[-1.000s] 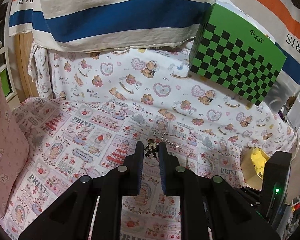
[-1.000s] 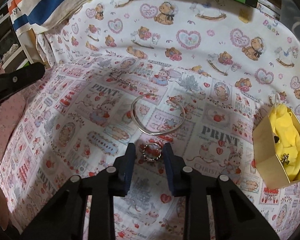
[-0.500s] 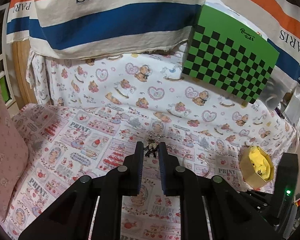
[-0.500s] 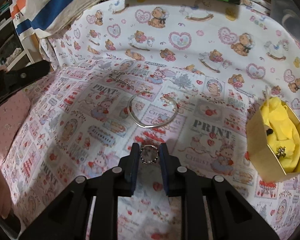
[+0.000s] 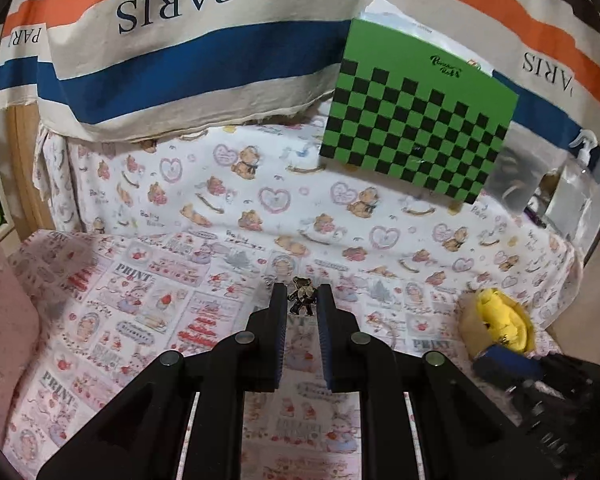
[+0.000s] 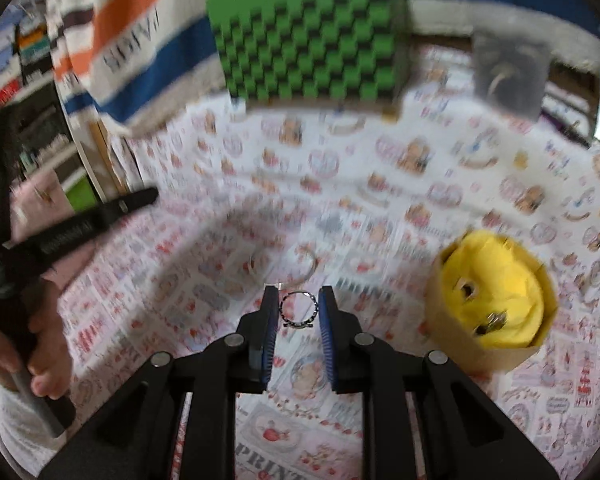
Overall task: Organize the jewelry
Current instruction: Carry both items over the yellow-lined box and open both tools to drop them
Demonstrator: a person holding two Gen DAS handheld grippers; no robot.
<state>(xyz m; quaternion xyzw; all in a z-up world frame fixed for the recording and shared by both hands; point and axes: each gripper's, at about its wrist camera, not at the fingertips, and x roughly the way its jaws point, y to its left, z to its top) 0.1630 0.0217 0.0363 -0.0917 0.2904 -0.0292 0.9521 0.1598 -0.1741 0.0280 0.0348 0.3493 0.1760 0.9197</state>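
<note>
Dark metal between the blue pads of the left tool (image 5: 301, 300): a small bear charm (image 5: 302, 301), pinched in nearly closed jaws and now carried higher above the printed cloth (image 5: 148, 312) than a second ago, with its chain no longer visible on the table. Farther right and lower, the yellow-lined box (image 5: 496, 320), now partly covered by the other tool's blurred blue pad. Probably on course for that box. In the right view, heavy motion blur over everything but the right tool (image 6: 298, 307) itself; ring (image 6: 298, 309) clamped between narrowly spaced jaws and lifted clear of the cloth where it lay a second ago. Silver bangle (image 6: 300, 270) left behind on the table, reduced to a faint arc. Box (image 6: 492, 308) swung closer at right, holding two small pieces too smeared to identify. Whether either piece is gripped firmly: impossible to tell.
</note>
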